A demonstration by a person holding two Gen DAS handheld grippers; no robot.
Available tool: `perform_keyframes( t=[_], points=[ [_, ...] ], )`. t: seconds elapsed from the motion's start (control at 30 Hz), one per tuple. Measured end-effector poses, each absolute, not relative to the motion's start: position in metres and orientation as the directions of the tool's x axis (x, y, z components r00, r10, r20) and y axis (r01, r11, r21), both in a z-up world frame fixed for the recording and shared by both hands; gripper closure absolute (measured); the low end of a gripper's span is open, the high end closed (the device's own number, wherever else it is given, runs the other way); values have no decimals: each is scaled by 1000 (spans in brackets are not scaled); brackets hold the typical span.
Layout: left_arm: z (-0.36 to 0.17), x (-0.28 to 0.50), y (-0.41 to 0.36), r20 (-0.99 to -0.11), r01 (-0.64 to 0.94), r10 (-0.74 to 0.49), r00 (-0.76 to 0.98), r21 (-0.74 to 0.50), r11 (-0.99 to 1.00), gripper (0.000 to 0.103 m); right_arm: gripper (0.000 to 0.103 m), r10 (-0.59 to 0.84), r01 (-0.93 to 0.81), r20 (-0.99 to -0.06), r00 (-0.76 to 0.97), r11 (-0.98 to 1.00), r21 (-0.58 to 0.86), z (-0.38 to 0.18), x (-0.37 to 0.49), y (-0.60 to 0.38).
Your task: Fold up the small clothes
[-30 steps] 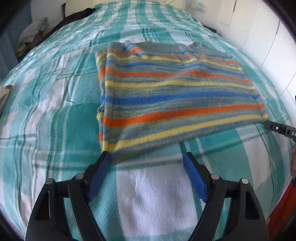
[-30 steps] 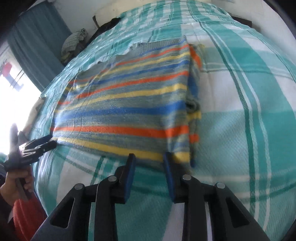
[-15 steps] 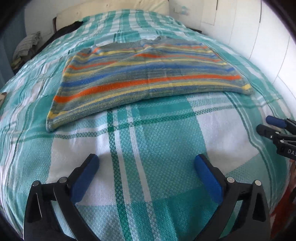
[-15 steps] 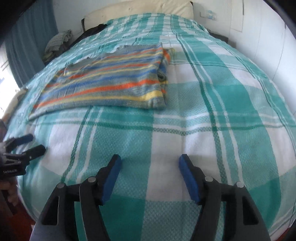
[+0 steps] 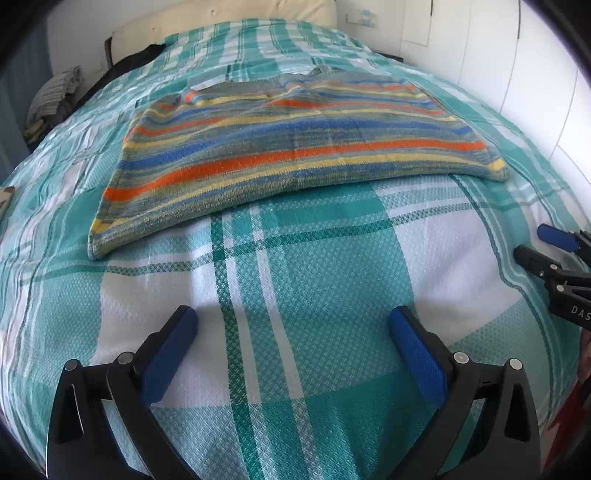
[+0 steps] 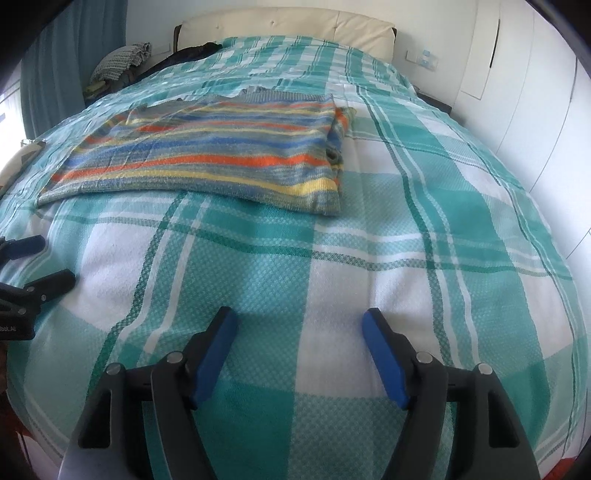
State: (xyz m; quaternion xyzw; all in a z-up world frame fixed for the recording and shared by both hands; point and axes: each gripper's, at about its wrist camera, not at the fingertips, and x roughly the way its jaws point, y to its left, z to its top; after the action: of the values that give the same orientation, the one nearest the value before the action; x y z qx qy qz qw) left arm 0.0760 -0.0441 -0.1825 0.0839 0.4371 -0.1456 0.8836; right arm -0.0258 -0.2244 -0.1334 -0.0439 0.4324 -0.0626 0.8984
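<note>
While both tilt down over the bedspread (image 5: 295, 295), left hand-held gripper (image 5: 293, 325) gapes empty, right hand-held gripper (image 6: 299, 325) opening empty.

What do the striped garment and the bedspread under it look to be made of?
Striped garment: a soft knit, probably wool or acrylic, matte; fine ribbed rows show along the stripes. Bedspread: woven cotton by its look, matte, with a waffle-like texture in the teal and white checks.

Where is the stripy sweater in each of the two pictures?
Left wrist view: the stripy sweater lies in the upper middle, stretching wide across the checked bedspread.
Right wrist view: the stripy sweater lies upper left, its folded edge towards the middle.
Shared landmark: the cream headboard at the far end of the bed, above the sweater in both views.
</note>
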Motion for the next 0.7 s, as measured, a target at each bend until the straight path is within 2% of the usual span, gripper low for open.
perform_keyframes(
  t=[0.7],
  points=[
    [-184, 78, -45, -806, 334, -184, 563, 18, 943, 1, 31, -175, 80, -771, 613, 984, -160, -135, -24, -223]
  ],
)
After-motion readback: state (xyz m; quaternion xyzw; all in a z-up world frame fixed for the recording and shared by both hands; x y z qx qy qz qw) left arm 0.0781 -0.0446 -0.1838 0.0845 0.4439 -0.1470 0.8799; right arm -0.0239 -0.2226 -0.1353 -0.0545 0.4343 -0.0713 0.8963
